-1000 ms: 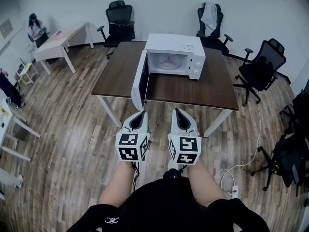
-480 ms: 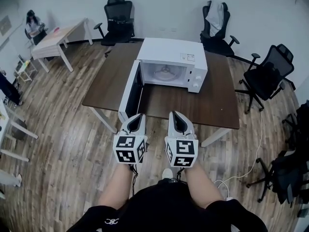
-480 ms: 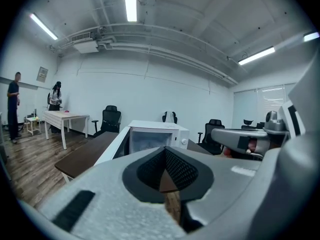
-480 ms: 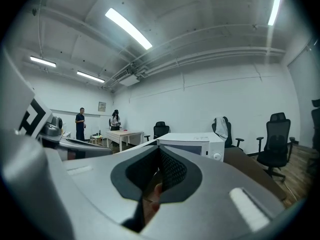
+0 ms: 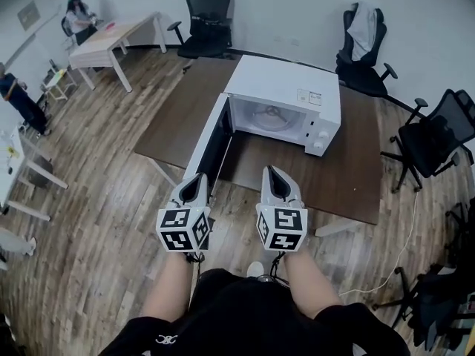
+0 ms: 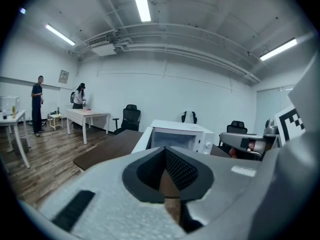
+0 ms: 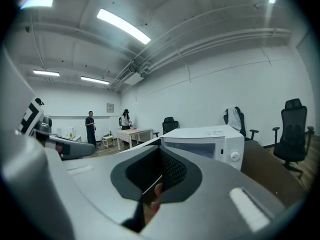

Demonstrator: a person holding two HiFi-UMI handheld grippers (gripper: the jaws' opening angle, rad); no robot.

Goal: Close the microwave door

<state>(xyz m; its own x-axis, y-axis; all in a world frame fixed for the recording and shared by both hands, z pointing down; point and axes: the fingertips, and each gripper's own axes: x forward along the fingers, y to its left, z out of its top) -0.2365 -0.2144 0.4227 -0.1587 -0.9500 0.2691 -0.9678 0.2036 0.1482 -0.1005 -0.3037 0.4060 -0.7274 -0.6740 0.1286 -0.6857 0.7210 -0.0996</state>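
A white microwave (image 5: pixel 286 102) stands on a dark brown table (image 5: pixel 178 121). Its door (image 5: pixel 211 143) is swung wide open to the left, toward me, and the cavity with its turntable shows. My left gripper (image 5: pixel 198 177) is shut and empty, just in front of the door's free edge and not touching it. My right gripper (image 5: pixel 272 171) is also shut and empty, over the table's front edge and short of the microwave. In the left gripper view the microwave (image 6: pixel 176 136) lies straight ahead past the shut left gripper (image 6: pixel 165 150). In the right gripper view the microwave (image 7: pixel 207 140) is ahead to the right.
Black office chairs (image 5: pixel 210 17) stand behind and to the right of the table, one with a white garment (image 5: pixel 364 22). A light table (image 5: pixel 115 37) and two people (image 5: pixel 78 13) are at the back left. A white cable (image 5: pixel 404 247) runs over the wooden floor at right.
I have come closer to the table: the microwave looks bigger and sits further right in the head view. Both grippers went forward to the table's front edge, still shut.
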